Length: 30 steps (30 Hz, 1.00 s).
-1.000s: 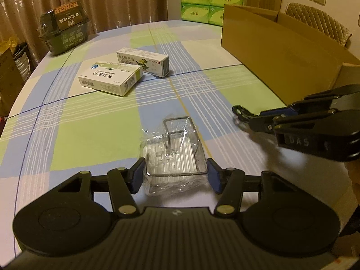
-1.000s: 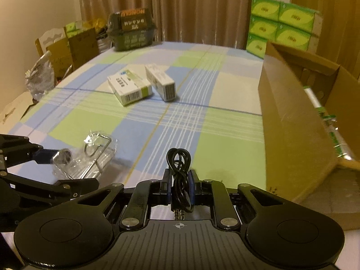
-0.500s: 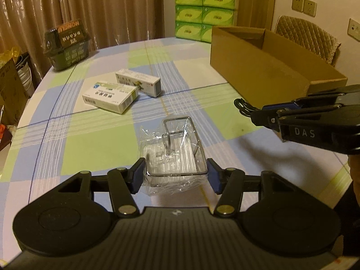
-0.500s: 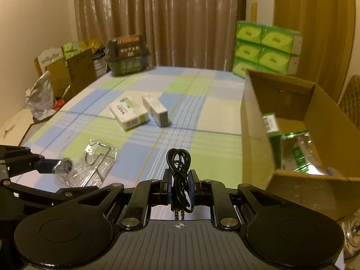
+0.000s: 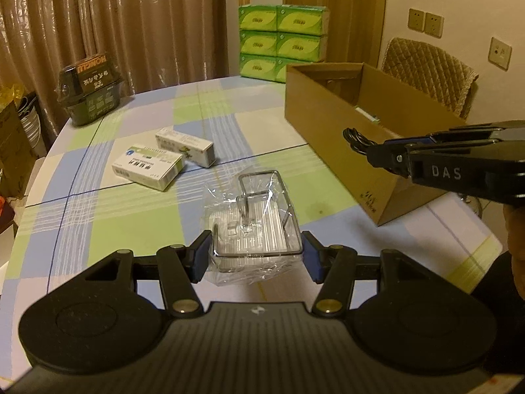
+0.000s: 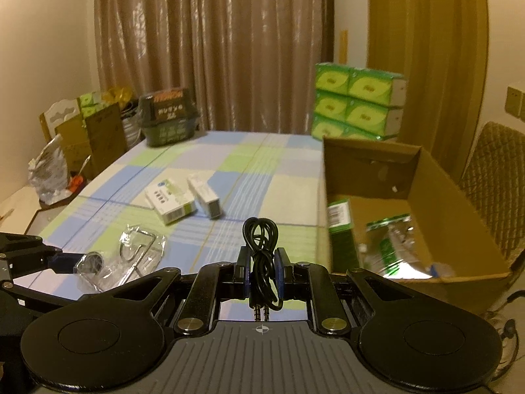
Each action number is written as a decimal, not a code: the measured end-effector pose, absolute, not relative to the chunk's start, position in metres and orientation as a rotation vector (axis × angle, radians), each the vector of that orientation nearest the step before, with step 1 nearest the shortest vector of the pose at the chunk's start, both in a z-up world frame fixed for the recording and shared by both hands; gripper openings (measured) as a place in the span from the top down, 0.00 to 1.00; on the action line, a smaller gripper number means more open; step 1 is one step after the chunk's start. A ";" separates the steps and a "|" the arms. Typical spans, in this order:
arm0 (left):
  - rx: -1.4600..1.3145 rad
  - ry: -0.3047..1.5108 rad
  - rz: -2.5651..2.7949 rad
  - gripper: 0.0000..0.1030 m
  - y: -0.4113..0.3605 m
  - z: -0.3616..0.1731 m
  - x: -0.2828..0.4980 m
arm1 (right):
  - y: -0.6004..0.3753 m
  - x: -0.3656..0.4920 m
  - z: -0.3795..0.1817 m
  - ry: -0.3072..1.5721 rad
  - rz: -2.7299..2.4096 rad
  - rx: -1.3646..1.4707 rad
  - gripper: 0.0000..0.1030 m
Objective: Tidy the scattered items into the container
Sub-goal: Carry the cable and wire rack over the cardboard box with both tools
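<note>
Cardboard box (image 6: 459, 203) contents show only from the right; right claw (image 6: 261, 262) pinches cable (image 6: 261, 239), left claw (image 5: 256, 256) clamps wrapped rack (image 5: 256, 226).

Brown floor-length curtains (image 6: 213, 49) cover the far wall under warm, dim yellow light. The bench (image 5: 137, 226) carries a blue, green and white checked cloth. A quilted chair (image 5: 430, 72) stands at the far right below wall sockets (image 5: 425, 23), and stacked green tissue packs (image 6: 357, 101) sit beside a wooden door (image 6: 426, 49).
</note>
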<state>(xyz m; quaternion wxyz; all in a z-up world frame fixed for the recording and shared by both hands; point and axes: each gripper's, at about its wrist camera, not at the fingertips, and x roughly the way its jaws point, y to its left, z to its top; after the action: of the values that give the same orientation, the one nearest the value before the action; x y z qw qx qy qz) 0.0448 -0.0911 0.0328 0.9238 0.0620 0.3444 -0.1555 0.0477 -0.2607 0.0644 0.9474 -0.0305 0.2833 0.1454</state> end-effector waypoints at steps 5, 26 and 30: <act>0.112 0.685 -0.355 0.50 -0.107 0.043 0.046 | -0.285 0.048 0.079 0.547 0.240 -0.046 0.89; 0.126 0.606 -0.532 0.50 -0.211 0.088 0.089 | -0.378 0.071 0.097 0.507 0.081 0.001 0.89; 0.129 0.608 -0.551 0.50 -0.226 0.089 0.097 | -0.390 0.077 0.097 0.510 0.067 0.009 0.89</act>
<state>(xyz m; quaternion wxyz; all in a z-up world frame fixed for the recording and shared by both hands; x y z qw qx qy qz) 0.0967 -0.2264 0.0887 0.9151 0.0628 0.2951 -0.2677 0.0770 -0.3899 0.0965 0.9671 0.0044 0.2521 0.0329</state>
